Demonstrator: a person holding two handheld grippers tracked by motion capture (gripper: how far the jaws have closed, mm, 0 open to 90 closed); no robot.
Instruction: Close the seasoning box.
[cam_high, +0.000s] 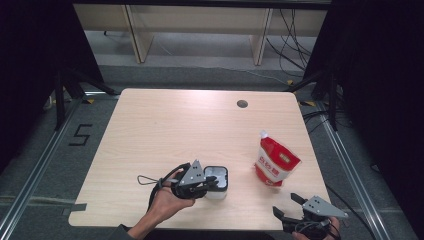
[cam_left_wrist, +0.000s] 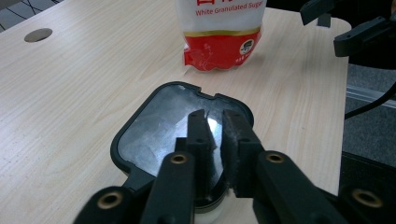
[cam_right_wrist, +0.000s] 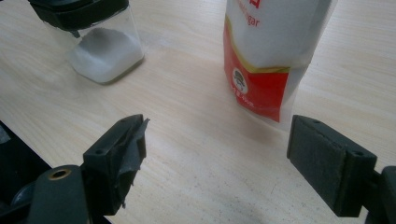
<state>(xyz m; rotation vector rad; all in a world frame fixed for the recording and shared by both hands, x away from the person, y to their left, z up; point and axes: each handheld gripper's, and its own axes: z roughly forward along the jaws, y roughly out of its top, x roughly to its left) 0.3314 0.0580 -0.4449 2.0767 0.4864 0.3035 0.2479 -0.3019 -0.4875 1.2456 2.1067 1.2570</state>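
Standing near the table's (cam_high: 150, 130) front edge, jar (cam_high: 218, 181) left of the sugar bag (cam_high: 275, 162), bag upright, leaning slightly. Hovering over the jar's dark lid (cam_left_wrist: 159, 126), left gripper (cam_left_wrist: 215, 128) nearly shut, jaws just parted, pinching nothing, lid directly beneath. Waiting right of the jar, right gripper (cam_right_wrist: 215, 154) spread wide, empty, bag straight ahead and nearer this hand.

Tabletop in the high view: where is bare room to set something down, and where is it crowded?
The table is bare across its far half, from the left edge to the round hole, and along the left side. It is crowded near the front: the left gripper at the clear container, the sugar pouch, and the right gripper at the front-right corner.
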